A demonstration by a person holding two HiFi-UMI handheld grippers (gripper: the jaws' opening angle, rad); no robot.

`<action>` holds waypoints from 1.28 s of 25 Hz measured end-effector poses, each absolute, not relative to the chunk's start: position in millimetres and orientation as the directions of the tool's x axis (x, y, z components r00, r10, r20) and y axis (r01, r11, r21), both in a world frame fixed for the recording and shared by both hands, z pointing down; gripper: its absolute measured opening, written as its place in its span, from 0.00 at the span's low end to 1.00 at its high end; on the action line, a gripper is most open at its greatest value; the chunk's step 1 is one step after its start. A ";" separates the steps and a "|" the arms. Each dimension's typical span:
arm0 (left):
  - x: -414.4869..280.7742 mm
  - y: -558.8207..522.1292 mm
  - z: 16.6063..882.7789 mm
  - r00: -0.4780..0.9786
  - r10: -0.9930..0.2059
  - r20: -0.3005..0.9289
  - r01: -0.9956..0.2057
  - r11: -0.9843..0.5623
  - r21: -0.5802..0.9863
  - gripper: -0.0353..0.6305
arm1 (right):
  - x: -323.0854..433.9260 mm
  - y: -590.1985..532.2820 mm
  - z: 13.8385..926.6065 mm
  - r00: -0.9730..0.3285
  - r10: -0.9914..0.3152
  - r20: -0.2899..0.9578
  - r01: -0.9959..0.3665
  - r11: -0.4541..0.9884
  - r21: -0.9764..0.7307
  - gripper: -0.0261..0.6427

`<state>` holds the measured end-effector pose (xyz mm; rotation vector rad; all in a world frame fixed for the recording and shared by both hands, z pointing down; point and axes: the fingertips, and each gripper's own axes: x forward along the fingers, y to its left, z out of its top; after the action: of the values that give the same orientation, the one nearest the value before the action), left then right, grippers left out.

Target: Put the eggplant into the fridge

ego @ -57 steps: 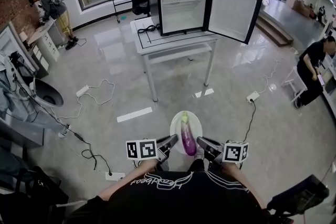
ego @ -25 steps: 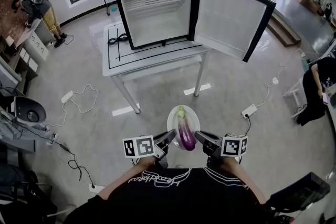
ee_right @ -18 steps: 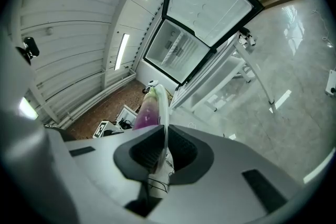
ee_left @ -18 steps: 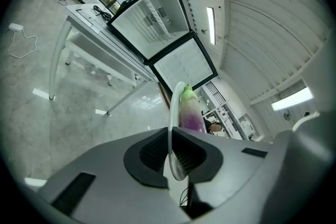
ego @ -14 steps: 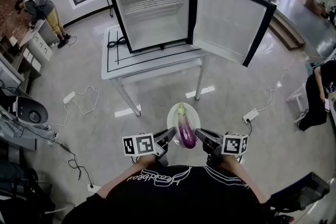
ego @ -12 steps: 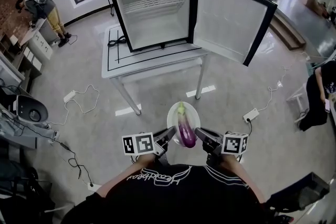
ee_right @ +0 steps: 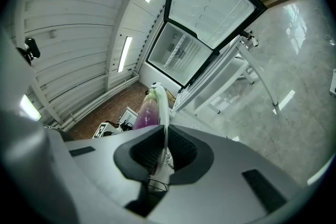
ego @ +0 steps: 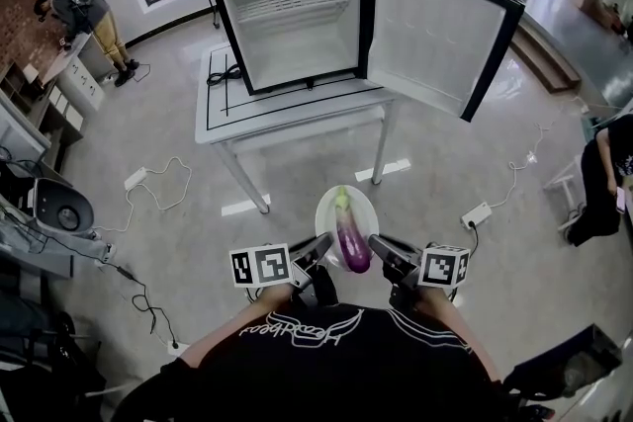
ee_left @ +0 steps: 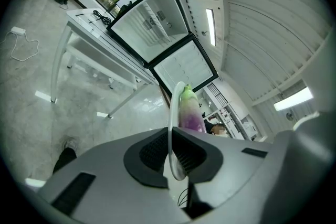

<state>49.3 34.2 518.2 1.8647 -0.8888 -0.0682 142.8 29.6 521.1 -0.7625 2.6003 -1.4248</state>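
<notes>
While the eggplant [ego: 351,237] lies loose on a white plate [ego: 325,215], both grippers are clamped on that plate's rim. The left gripper [ego: 318,250] bites the left edge and the right gripper [ego: 377,250] the right edge. Both gripper views show the thin rim pinched between ribbed pads [ee_left: 155,152]. The plate is carried above the floor [ego: 297,183], well short of the table [ego: 229,117].

The eggplant looks smooth, glossy and rounded, so it would likely roll or slide if the plate tips; nothing fixes it there. It seems firm, fairly light and not fragile. The plate is hard and probably breakable, and it hangs on two narrow bites at a slick rim. Keeping both grips level and moving as one seems the safe way. A direct hold on the eggplant would best go around its thick purple middle.

Ahead, the fridge [ego: 297,40] stands on the table with its door [ego: 435,25] swung wide to the right. A wire shelf [ego: 297,7] sits high inside, with open room beneath it. The edges to mind are the table's front edge, the fridge's lower lip and the door's edge. Cables [ego: 158,175] trail on the floor to the left of the path.
</notes>
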 end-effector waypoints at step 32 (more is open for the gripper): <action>-5.0 -191.3 539.1 0.736 -0.570 0.366 -0.533 -0.154 0.832 0.09 | 87.9 -192.7 541.0 -0.844 -0.485 0.229 -0.422 0.339 -0.841 0.08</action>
<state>-5.0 -191.3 539.1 1.8057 -0.8633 -0.0405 87.9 -192.7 541.0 -0.8545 2.5189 -1.5517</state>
